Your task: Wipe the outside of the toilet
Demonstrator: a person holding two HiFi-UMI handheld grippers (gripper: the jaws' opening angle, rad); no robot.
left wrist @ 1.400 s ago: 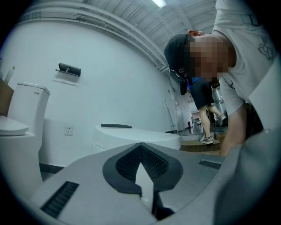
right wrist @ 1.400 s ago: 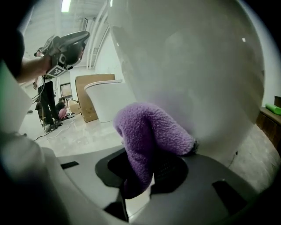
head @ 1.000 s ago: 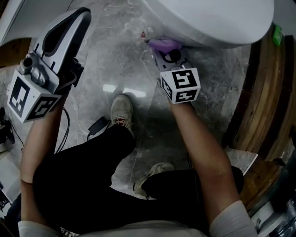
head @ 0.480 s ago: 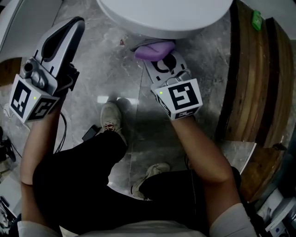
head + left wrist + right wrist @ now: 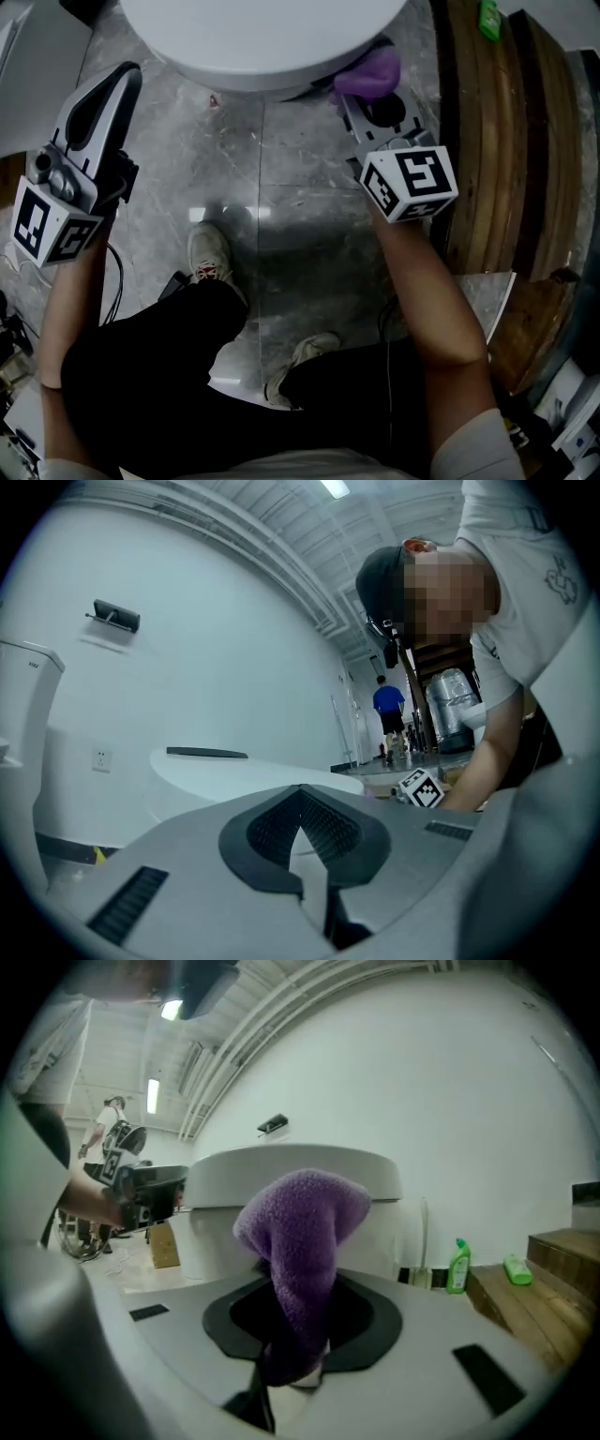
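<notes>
- Clamping the purple cloth (image 5: 372, 71), the right gripper (image 5: 364, 97) is holding it against the toilet (image 5: 262, 37) bowl's right edge.
- Left gripper (image 5: 105, 86) is hovering left of the toilet, jaws together, empty.

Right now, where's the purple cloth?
Head view, upper right: the purple cloth is clamped in the right gripper's jaws at the toilet's right edge, with the wooden steps just to its right.

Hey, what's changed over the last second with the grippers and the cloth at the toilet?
The right gripper, clamped on the purple cloth, has swept along under the rim of the toilet bowl, from its left side in the head view to its right side. Nothing was picked up or let go. The left gripper stays shut and empty, held off to the left.
</notes>
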